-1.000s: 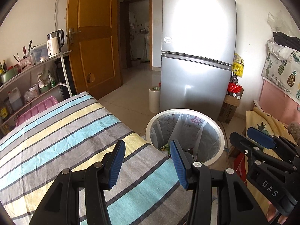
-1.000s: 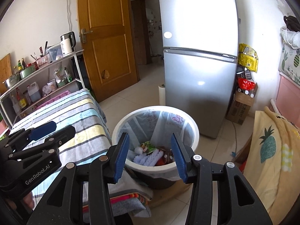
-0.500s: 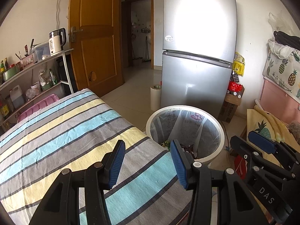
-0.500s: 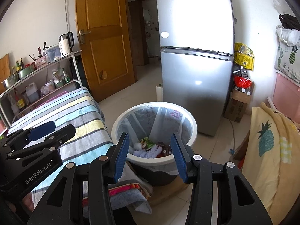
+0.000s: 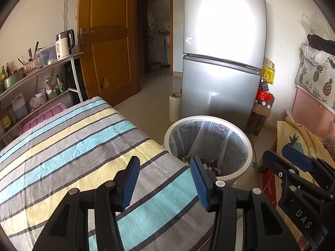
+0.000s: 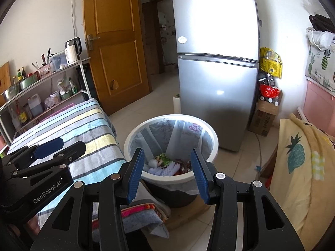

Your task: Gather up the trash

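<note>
A white trash bin (image 5: 209,118) lined with a clear bag stands on the floor at the table's corner. Trash (image 6: 165,163) lies at its bottom: a white ball, green scraps, a pale purple piece and red wrappers. My left gripper (image 5: 165,179) hangs open over the striped tablecloth (image 5: 73,146), just short of the bin, with nothing between its blue pads. My right gripper (image 6: 167,172) is open and empty too, held over the bin's near rim (image 6: 167,176). Each gripper shows in the other's view: the right one (image 5: 297,161), the left one (image 6: 48,148).
A silver fridge (image 5: 222,62) stands right behind the bin, with a paper roll (image 5: 174,106) and a cardboard box (image 5: 258,119) beside it. A shelf with a kettle (image 5: 63,46) lines the left wall. A pineapple blanket (image 6: 297,156) lies at right. Folded cloths (image 6: 142,213) sit under the table edge.
Both views have shifted only slightly; the bin sits a touch higher in the right wrist view. Both grippers keep the same opening, and nothing was picked up or dropped.
</note>
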`<state>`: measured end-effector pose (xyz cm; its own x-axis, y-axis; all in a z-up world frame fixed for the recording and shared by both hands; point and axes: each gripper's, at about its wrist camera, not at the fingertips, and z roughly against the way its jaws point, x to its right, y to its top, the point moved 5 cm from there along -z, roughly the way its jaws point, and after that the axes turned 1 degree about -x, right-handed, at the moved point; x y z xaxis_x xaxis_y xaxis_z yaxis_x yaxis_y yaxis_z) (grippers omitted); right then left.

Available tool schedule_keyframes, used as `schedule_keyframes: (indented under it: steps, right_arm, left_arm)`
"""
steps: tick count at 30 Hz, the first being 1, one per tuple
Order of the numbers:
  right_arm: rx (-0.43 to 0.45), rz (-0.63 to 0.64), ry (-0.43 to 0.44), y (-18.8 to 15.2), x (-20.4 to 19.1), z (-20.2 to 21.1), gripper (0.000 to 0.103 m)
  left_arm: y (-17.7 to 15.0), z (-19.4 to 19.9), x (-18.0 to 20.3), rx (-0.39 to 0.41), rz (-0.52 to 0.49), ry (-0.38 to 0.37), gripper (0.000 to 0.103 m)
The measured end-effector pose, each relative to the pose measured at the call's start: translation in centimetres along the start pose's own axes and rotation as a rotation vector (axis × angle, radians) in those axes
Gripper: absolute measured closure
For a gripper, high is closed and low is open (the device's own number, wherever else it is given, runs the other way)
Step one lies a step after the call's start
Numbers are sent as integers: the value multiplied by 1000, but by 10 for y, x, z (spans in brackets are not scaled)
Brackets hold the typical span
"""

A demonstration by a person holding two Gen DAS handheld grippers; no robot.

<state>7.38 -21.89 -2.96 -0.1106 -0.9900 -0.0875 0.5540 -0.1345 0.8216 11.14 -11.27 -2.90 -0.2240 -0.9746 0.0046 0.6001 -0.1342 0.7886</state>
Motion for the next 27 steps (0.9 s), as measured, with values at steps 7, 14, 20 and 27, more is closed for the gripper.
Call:
schedule_keyframes:
  steps: [7, 14, 20, 27]
  right_arm:
    - [3, 0, -1, 0, -2, 1, 56]
    - [-1, 1, 7, 1, -4, -1, 56]
    - [-3, -1, 10, 0, -4, -1, 56]
    - [-1, 0, 12, 1, -4, -3, 56]
  left_arm:
    - [-1, 0, 0, -1, 0, 3, 53]
    - [0, 0, -2, -1, 3, 7, 53]
    - [0, 0, -2, -2, 3, 9, 53]
    - [0, 1, -1, -2, 2, 11, 53]
